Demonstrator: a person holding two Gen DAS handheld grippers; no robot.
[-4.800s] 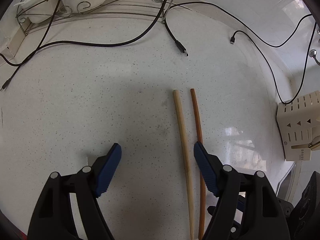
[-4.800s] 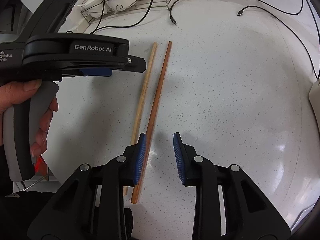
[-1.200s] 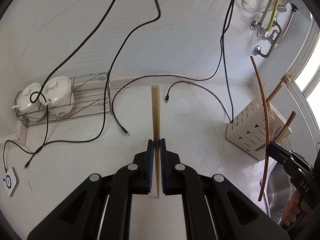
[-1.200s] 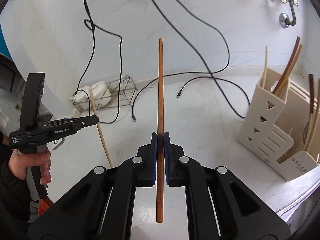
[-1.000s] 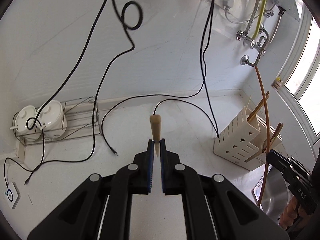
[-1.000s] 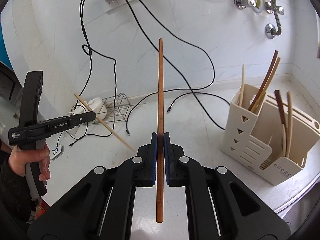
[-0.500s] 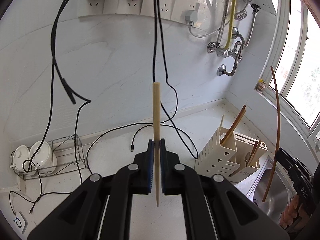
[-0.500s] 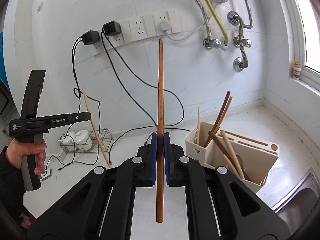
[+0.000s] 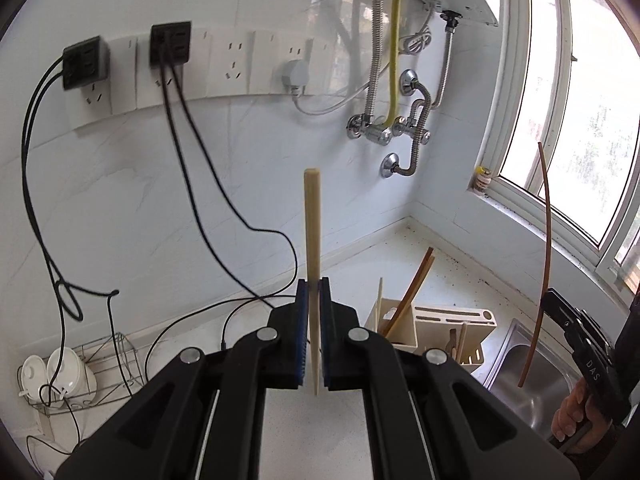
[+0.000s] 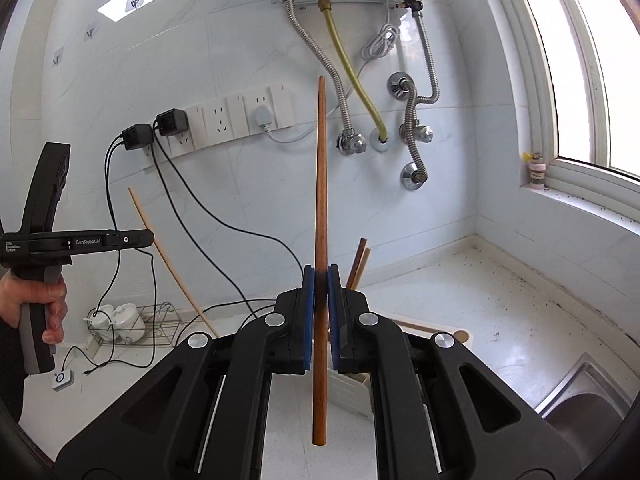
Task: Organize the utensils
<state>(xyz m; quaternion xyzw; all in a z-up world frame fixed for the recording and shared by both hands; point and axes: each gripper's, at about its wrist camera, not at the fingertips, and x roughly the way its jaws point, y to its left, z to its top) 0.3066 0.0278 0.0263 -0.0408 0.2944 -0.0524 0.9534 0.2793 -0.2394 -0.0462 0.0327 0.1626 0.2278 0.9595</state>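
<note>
Left gripper (image 9: 314, 304): jaws pressed together on a pale chopstick (image 9: 311, 240), which is held upright between the blue pads. Its blunt end is seen high against the wall tiles; its thin tip shows just below the pads.

Right gripper (image 10: 321, 292): jaws pinched on a dark brown chopstick (image 10: 321, 184), likewise upright, with a long length above the pads and a shorter length below.

Both chopsticks are carried in the air, clear of the bench (image 10: 500, 328).

In the left wrist view, the right gripper (image 9: 550, 304) is seen at the right edge over the steel sink (image 9: 520, 364), the brown chopstick (image 9: 544, 240) rising from it past the window frame; a hand (image 9: 576, 412) is seen on its handle. In the right wrist view, the left gripper (image 10: 150, 237) is seen at the left edge with the pale chopstick (image 10: 160, 248) slanting through it, and a hand (image 10: 36, 300) is wrapped around the grip.

A cream utensil holder (image 9: 436, 332) is noted on the bench beside the sink, with several chopsticks already stood in its compartments. From the right wrist view the holder (image 10: 348, 384) is mostly hidden behind the gripper.

Also noted: a wire rack with white bowls (image 9: 60, 372) at the far left of the bench, black cables (image 9: 200, 200) trailing from wall sockets, and metal pipes and valves (image 9: 384, 132) on the wall.
</note>
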